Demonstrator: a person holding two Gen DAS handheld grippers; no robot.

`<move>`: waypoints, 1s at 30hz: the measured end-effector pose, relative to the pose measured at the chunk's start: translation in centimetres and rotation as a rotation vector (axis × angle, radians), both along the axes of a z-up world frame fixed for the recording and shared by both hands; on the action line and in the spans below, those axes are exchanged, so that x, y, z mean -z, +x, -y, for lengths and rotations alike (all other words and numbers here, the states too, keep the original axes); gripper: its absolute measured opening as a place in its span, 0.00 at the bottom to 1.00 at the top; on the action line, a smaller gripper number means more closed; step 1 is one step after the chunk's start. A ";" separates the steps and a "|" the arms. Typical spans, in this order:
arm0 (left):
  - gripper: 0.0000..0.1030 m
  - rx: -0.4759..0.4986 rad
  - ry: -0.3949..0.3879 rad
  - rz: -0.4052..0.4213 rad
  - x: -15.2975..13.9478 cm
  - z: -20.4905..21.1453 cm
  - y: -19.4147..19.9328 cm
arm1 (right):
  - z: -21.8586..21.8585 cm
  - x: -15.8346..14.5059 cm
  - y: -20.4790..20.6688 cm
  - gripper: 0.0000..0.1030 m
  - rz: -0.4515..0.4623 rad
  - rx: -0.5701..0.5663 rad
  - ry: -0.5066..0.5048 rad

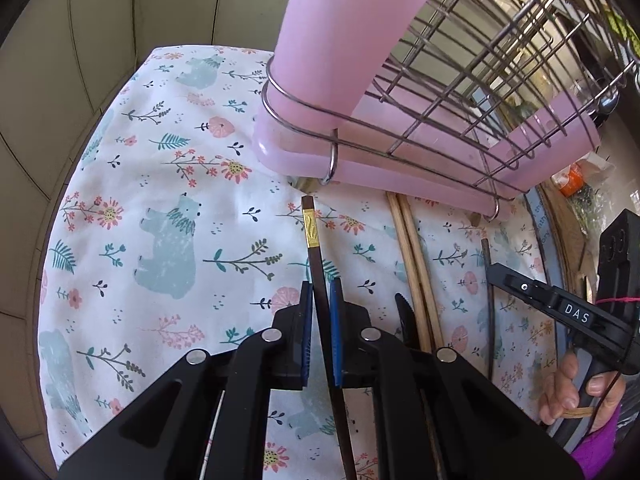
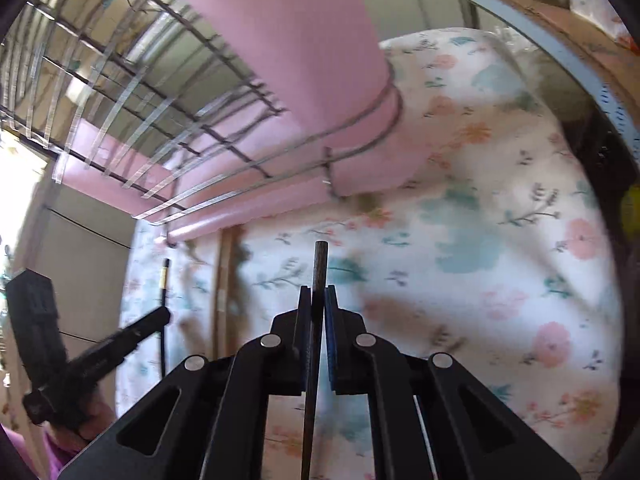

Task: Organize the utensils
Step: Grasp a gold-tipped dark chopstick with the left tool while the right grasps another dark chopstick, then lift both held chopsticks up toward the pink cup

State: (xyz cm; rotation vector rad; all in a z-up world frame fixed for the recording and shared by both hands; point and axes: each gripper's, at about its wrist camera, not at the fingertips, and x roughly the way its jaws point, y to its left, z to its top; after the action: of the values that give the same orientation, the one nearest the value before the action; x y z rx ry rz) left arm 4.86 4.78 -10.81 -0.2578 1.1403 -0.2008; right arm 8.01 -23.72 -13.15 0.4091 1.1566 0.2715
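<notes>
My left gripper (image 1: 320, 286) is shut on a dark chopstick with a gold band (image 1: 311, 232), its end pointing at the pink utensil cup (image 1: 340, 40) on the wire rack (image 1: 480, 80). My right gripper (image 2: 319, 292) is shut on a plain dark chopstick (image 2: 321, 264), held just below the same pink cup (image 2: 288, 40) and rack (image 2: 140, 120). The right gripper shows in the left wrist view (image 1: 496, 270) at the right. The left gripper shows in the right wrist view (image 2: 164, 314) at the left, with the gold-banded chopstick (image 2: 164, 280).
A pair of light wooden chopsticks (image 1: 412, 256) and a black serrated knife (image 1: 406, 312) lie on the floral cloth (image 1: 160, 220). The rack's pink drip tray (image 1: 400, 176) stands on the cloth. Clutter (image 1: 572, 180) lies past the table's right edge.
</notes>
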 end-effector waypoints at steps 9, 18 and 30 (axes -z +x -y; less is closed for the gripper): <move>0.08 0.044 0.069 -0.049 0.5 1.1 1.1 | -3.6 1.5 0.5 0.09 -0.019 -0.067 -0.128; 0.08 0.047 0.092 -0.092 1.1 2.0 2.8 | -2.7 1.8 0.7 0.10 -0.018 -0.081 -0.088; 0.08 0.051 0.136 -0.082 1.6 3.7 3.4 | 0.3 1.2 -0.6 0.06 0.029 -0.080 -0.038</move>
State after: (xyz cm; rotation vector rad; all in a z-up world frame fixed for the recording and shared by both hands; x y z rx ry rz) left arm 8.28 1.09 -12.39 -0.1175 1.2371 -0.1584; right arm 7.42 -23.99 -14.31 0.3250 1.1498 0.3242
